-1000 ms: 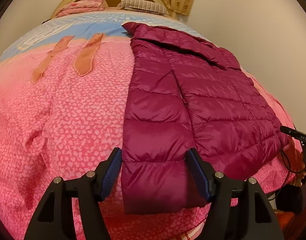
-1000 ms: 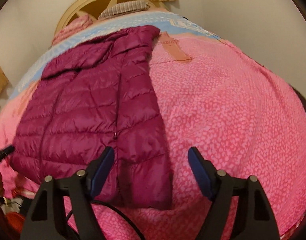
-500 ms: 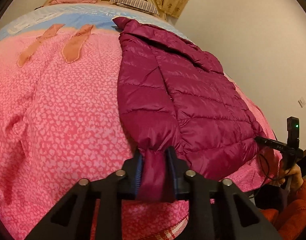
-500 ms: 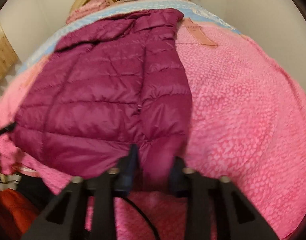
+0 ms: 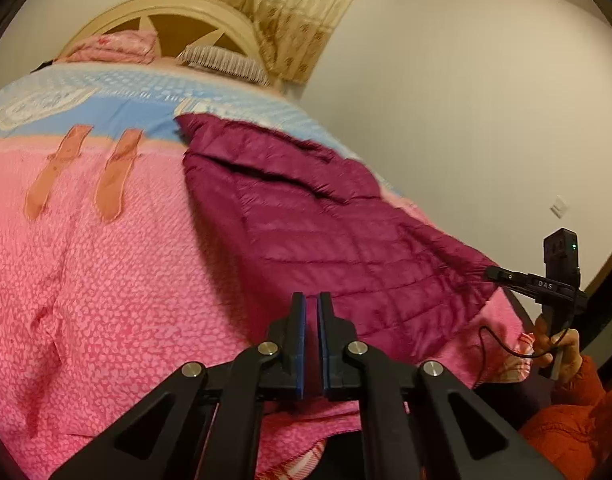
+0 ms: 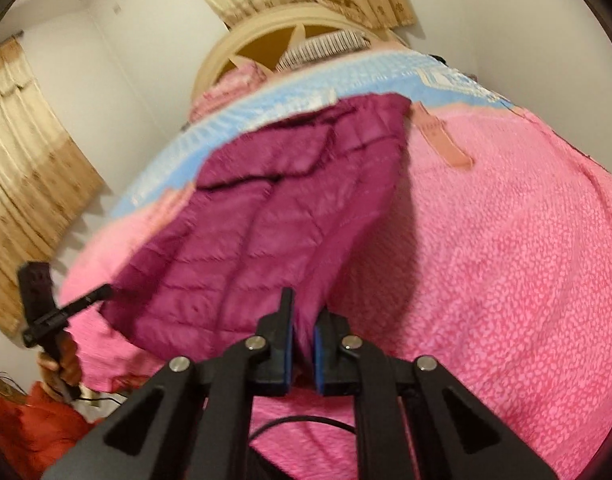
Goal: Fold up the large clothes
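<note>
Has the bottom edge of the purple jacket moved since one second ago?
Yes. The jacket hem has risen off the pink bedspread, pinched by the left gripper and right gripper, toward the headboard.

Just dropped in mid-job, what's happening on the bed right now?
A person with two handheld grippers is folding a magenta puffer jacket spread on a pink bedspread. The left gripper and the right gripper are each clamped on the jacket's near hem, one at each corner. That hem is raised off the bed, while the collar end lies flat near the headboard. The fold itself is not yet made.
</note>
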